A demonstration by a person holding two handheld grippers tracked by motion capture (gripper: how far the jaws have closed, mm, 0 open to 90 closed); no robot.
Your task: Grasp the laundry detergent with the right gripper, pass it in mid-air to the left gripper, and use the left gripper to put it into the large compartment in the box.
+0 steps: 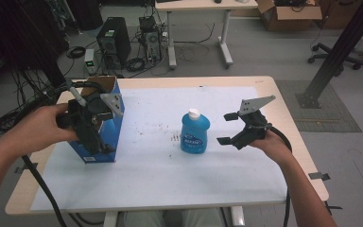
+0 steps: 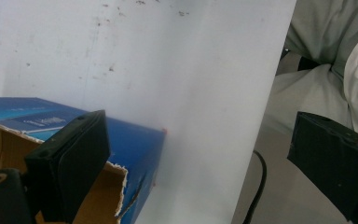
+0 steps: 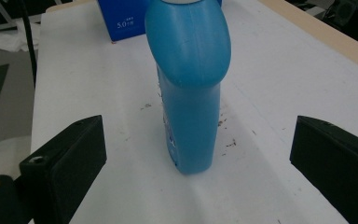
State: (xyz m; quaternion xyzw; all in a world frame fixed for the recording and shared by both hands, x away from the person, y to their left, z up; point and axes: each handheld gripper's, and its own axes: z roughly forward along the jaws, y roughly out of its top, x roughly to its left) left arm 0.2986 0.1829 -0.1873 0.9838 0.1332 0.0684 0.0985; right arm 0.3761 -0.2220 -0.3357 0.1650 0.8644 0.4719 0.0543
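Though unheld, bottle [image 3: 189,88] between fingers [image 3: 65,163].

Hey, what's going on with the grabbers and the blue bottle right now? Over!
Left gripper open at the blue box. Right gripper open, facing the upright blue bottle, not touching. Nothing between them.

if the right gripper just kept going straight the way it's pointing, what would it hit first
Most likely the upright blue plastic bottle, which stands centred between the open right gripper's jaws on the white table cover, apart from them.
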